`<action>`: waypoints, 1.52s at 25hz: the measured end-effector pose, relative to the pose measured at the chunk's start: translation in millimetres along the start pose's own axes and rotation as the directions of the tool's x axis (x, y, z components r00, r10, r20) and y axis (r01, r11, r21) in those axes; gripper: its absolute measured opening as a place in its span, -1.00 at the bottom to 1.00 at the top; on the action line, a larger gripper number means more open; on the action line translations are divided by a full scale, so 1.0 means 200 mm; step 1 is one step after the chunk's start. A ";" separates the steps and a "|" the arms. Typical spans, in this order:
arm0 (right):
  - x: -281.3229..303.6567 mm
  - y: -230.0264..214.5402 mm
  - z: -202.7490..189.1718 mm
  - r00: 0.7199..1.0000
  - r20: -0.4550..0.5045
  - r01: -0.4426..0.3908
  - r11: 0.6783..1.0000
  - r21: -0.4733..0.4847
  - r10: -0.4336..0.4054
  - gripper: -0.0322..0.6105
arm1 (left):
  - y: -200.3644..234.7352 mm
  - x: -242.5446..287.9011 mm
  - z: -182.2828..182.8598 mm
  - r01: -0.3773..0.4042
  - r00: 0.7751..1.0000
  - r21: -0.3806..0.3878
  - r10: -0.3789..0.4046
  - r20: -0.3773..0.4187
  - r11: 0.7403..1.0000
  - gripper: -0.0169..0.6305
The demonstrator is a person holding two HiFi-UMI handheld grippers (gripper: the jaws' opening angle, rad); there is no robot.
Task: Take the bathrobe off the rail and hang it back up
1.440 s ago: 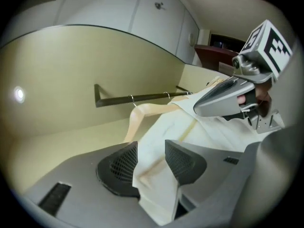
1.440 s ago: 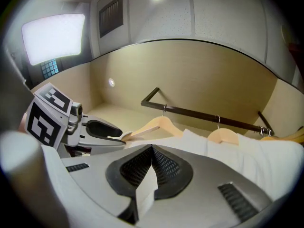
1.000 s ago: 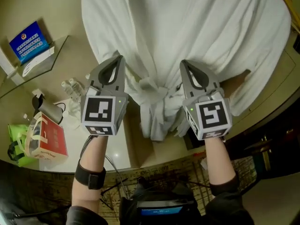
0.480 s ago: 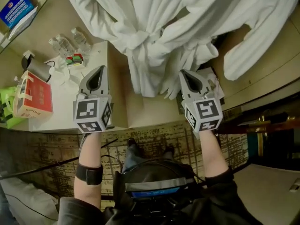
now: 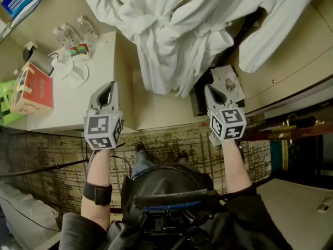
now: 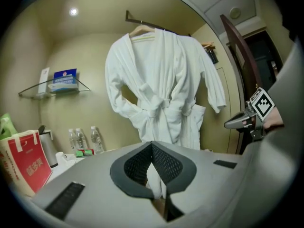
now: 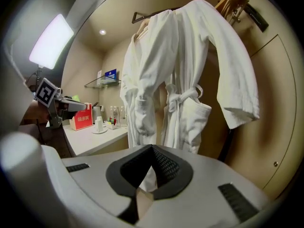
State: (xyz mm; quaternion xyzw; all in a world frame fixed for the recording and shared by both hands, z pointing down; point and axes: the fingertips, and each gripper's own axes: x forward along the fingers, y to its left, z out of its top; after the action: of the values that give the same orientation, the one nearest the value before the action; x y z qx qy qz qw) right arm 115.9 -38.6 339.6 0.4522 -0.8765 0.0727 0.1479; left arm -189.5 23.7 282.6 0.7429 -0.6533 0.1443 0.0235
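Beige-walled alcove lit by one ceiling spotlight [image 6: 73, 12], with patterned brown carpet [image 5: 171, 139] underfoot. White counter [image 5: 57, 108] along the left side, carrying a red box [image 5: 32, 90], a kettle [image 5: 37, 61] and water bottles [image 5: 75, 33]. Glass corner shelf [image 6: 35, 90] above the counter, bearing a blue card [image 6: 64, 80]. Dark rail [image 6: 142, 22] mounted high on the back wall. White bathrobe [image 6: 159, 80] hung on a wooden hanger [image 6: 141, 29] from that rail, belt knotted at the waist, sleeves drooping at either side, hem just beside the counter's right end. Left gripper [image 5: 107, 86] held before the counter's right end, jaws pressed together on nothing. Right gripper [image 5: 209, 90] about level with it further right, jaws likewise clenched and empty. Both pointed toward the robe and well apart from it. Robe ahead of and above the pair, roughly centred between them, touched by neither.
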 end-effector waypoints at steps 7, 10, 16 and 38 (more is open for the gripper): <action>-0.08 -0.03 -0.07 1.000 -0.015 0.017 0.999 0.034 -0.017 -0.85 | -0.07 -0.06 -0.12 0.017 1.000 -0.019 -0.017 -0.026 1.000 -0.94; -0.08 -0.03 -0.08 1.000 -0.016 0.021 0.999 0.046 -0.020 -0.85 | -0.08 -0.08 -0.13 0.013 0.999 -0.025 -0.014 -0.032 1.000 -0.94; -0.06 -0.04 -0.12 0.999 -0.038 0.013 0.999 0.044 -0.011 -0.86 | -0.08 -0.09 -0.14 0.010 0.999 -0.023 -0.011 -0.049 1.000 -0.94; 0.01 -0.03 -0.23 0.995 -0.095 -0.008 1.000 0.024 0.011 -0.86 | -0.10 -0.06 -0.23 0.028 0.995 -0.034 -0.031 -0.093 0.999 -0.94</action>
State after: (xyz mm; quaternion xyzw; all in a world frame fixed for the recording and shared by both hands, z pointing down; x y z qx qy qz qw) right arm 128.8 -32.0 383.4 0.4458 -0.8697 0.1052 0.1840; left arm -179.6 48.5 327.5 0.7444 -0.6427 0.1679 0.0683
